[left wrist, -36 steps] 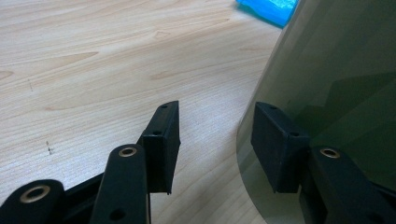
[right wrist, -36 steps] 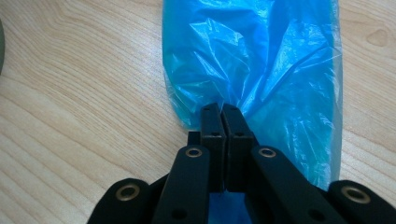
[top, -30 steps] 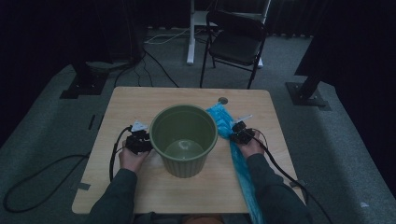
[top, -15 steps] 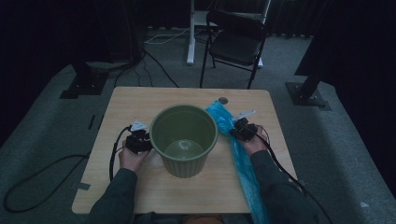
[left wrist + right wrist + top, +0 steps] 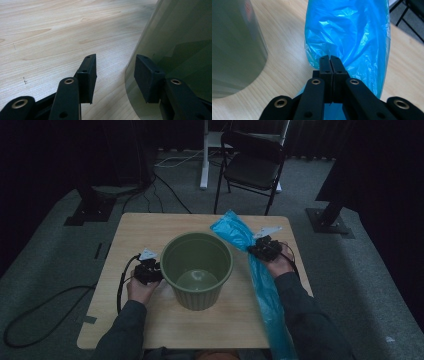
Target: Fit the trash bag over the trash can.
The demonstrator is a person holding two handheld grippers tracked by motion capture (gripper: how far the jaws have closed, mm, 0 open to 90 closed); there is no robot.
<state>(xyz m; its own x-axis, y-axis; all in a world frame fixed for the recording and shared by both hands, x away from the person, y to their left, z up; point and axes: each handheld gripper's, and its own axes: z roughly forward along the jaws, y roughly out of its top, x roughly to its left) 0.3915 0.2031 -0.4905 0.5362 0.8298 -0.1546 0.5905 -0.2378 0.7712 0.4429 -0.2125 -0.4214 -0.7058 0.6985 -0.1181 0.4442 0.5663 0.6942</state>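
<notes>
Two claws work a green bin [image 5: 196, 270] mid-worktop [image 5: 130, 227]. Left claw [image 5: 113, 75], at the bin's nine o'clock, is spread beside its wall. Right claw [image 5: 331, 60], at three o'clock, pinches the blue bag [image 5: 235, 232]. Likely lining: brace the bin, then find the bag's mouth.

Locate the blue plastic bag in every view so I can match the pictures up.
High view: blue plastic bag lies right of centre, running down off the table's near edge.
Left gripper view: not in it.
Right gripper view: bag at centre, the right tool shut on it.
Shared landmark: the green bucket, at right in the left gripper view, at left in the right one.
</notes>
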